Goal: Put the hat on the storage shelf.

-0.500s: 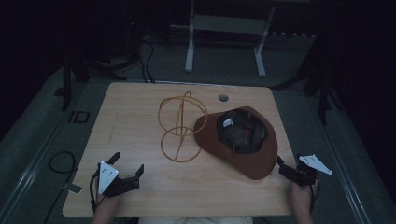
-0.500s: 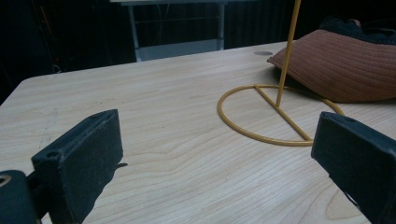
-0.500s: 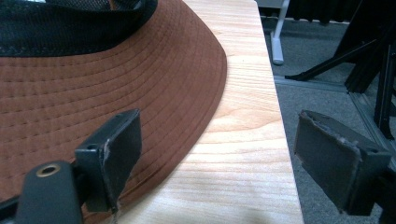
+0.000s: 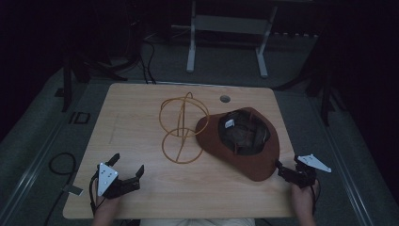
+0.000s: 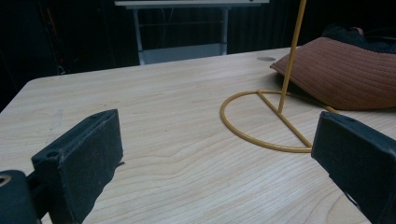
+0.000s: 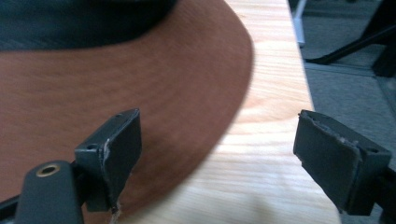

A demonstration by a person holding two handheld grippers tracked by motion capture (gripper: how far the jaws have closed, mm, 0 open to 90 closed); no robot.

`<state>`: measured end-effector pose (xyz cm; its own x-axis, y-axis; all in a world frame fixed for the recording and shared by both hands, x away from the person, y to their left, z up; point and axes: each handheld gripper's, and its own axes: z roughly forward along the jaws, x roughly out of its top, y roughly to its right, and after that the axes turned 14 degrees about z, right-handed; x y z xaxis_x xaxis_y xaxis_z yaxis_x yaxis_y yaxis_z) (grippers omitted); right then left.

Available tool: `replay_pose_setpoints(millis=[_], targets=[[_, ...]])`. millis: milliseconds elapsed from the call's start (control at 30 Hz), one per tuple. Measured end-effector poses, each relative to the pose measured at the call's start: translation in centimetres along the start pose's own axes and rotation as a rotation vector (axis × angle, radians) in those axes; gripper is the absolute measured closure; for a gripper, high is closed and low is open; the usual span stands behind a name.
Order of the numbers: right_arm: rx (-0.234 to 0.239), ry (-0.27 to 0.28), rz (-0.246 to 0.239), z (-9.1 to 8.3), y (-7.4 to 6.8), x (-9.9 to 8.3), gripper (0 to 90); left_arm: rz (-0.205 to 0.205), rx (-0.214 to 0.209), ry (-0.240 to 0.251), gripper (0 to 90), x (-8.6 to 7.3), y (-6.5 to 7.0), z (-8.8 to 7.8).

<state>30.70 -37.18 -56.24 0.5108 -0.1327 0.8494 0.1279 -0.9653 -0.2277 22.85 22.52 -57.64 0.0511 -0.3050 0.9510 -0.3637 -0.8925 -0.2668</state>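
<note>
Brown hat (image 4: 249, 162) lies upturned on the worktop (image 4: 141, 113) beside a wire stand (image 4: 181, 129), untouched; left hand-held gripper (image 4: 127, 170) and right hand-held gripper (image 4: 288, 170) both spread, holding nothing.

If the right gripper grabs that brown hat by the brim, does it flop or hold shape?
The hat probably sags: a wide soft-looking brim, gripped at one edge. Likely light. Dragging it might nudge the thin wire stand touching it, which looks easy to tip.

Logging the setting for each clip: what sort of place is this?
Probably a dim lab or recording room: a lone wooden table on grey carpet, a white metal stand behind it, and cables trailing on the floor.
</note>
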Motion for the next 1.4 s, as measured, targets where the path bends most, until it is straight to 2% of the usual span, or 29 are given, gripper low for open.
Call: replay_pose_setpoints(millis=[67, 133, 233, 333, 400, 467, 667, 800, 867, 1000, 1033, 1167, 1333, 1400], targets=[[0.006, 0.003, -0.011, -0.4, -0.6, 0.5, 15.1, 0.001, -0.004, 0.006, 2.8, 0.1, 0.1, 0.1], [0.022, 0.005, -0.025, -0.7, -1.3, 1.0, 14.5, 0.024, -0.005, 0.005, 2.8, 0.2, 0.4, 0.1], [0.041, 0.014, -0.053, -1.1, -2.4, 1.9, 14.3, 0.036, -0.019, 0.008, 2.8, 0.3, 0.6, 0.1], [0.064, 0.020, -0.056, -1.3, -3.1, 2.6, 14.0, 0.050, -0.031, 0.000, 2.8, 0.3, 0.8, 0.1], [0.066, 0.020, -0.065, -1.4, -3.6, 3.2, 14.0, 0.046, -0.035, 0.000, 2.9, 0.4, 0.8, 0.1], [0.071, 0.026, -0.068, -1.4, -3.9, 3.6, 14.0, 0.010, -0.052, 0.010, 2.9, 0.5, 0.8, 0.0], [0.064, 0.041, -0.093, -0.8, -5.3, 5.9, 13.6, -0.026, -0.072, 0.003, 2.9, 0.6, 0.9, 0.0], [0.047, 0.039, -0.109, -0.1, -5.9, 7.2, 13.6, -0.032, -0.068, 0.020, 4.8, 0.6, 0.9, -0.1], [0.032, 0.031, -0.127, 0.3, -6.3, 7.7, 13.6, -0.017, -0.055, 0.010, 4.7, 0.6, 0.9, -0.2], [0.020, 0.040, -0.137, 1.2, -6.7, 8.7, 13.6, -0.051, -0.079, -0.030, 4.4, 0.6, 0.8, 0.0], [0.017, 0.037, -0.134, 1.5, -6.7, 8.9, 13.6, -0.056, -0.073, -0.032, 4.4, 0.6, 0.8, 0.0], [0.011, 0.008, -0.122, 2.9, -6.7, 9.7, 13.4, -0.051, -0.045, -0.048, 3.8, 0.7, 0.8, -0.1], [0.007, -0.056, -0.099, 4.9, -6.2, 10.7, 12.8, -0.041, -0.038, -0.067, 3.1, 0.8, 0.8, -0.1], [-0.008, -0.070, -0.104, 5.5, -6.2, 10.9, 11.9, -0.034, -0.038, -0.068, 3.0, 0.9, 0.9, -0.2]])
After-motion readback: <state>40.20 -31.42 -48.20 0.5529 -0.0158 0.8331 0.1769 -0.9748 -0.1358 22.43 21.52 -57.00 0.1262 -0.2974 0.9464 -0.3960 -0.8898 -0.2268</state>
